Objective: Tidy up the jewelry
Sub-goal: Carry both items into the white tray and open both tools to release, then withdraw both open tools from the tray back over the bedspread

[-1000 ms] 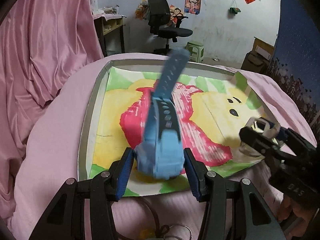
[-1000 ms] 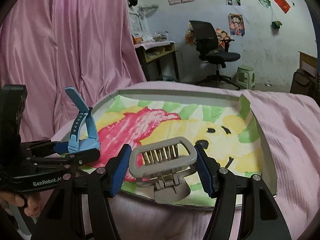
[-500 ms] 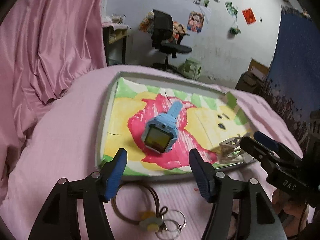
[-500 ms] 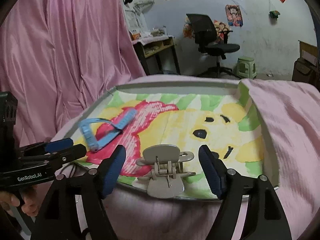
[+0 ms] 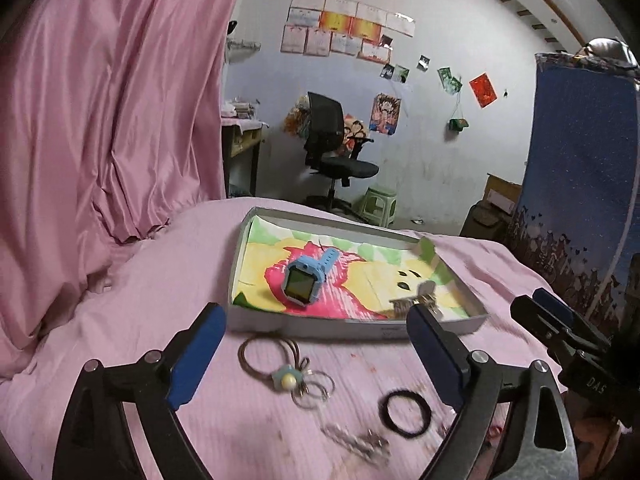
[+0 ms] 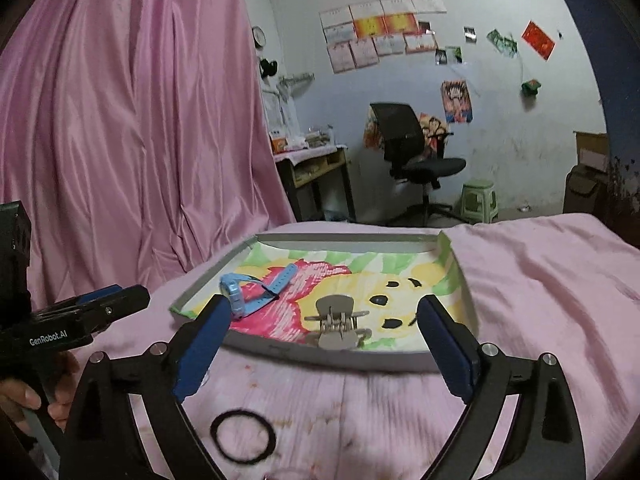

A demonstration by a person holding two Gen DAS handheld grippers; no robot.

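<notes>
A blue watch [image 5: 306,276] lies in the shallow grey tray [image 5: 256,320] with a bright drawing inside; it also shows in the right wrist view [image 6: 252,290]. A grey claw hair clip [image 6: 338,322] lies in the tray [image 6: 352,358] near its front edge, and shows in the left wrist view [image 5: 416,300]. My left gripper [image 5: 316,356] is open and empty, in front of the tray. My right gripper [image 6: 326,350] is open and empty, also in front of the tray. On the pink cloth lie a brown hair tie with a charm [image 5: 280,366], a black hair tie [image 5: 406,412] [image 6: 244,434] and a blurred metal piece [image 5: 356,442].
The pink cloth [image 5: 140,308] covers the surface, with a pink curtain [image 5: 100,120] at the left. A black office chair [image 5: 336,156], a green stool [image 5: 380,204] and a desk [image 6: 316,172] stand in the room behind.
Both grippers opened and let go: the watch and the hair clip now lie in the tray. Both grippers drew back toward me and rose, so the loose pieces on the cloth came into view.
</notes>
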